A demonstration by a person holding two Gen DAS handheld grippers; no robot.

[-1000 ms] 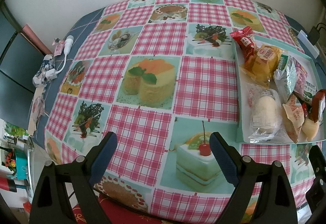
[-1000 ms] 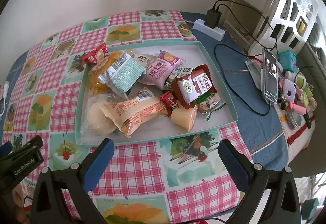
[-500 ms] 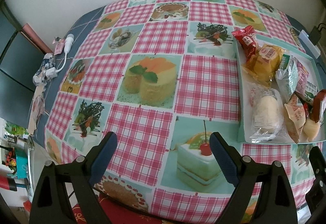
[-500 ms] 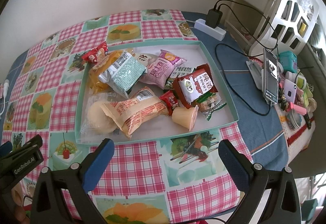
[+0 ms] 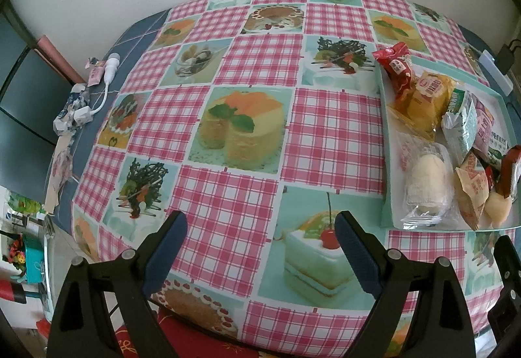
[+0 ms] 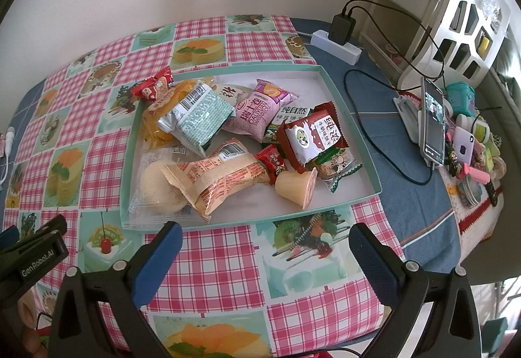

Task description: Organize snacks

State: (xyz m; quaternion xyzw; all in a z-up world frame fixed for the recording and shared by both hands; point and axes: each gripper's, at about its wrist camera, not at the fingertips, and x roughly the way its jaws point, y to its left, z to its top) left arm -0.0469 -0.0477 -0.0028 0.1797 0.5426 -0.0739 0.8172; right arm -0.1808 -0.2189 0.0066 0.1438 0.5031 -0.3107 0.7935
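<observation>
Barely anything has shifted over the last second: both views hold steady, so no snack has moved. The left gripper (image 5: 260, 247) and right gripper (image 6: 265, 255) hover wide open, empty, over the desk (image 5: 234, 149). All snacks lie heaped in the tray (image 6: 355, 126) (sorted or not, unclear); the orange packet (image 6: 215, 177) runs its length left-right, slightly tilted.

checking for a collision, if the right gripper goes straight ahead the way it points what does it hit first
Probably the near wall of the tray, then the orange-printed packet just behind it. The right gripper is open; its height is unclear.
</observation>
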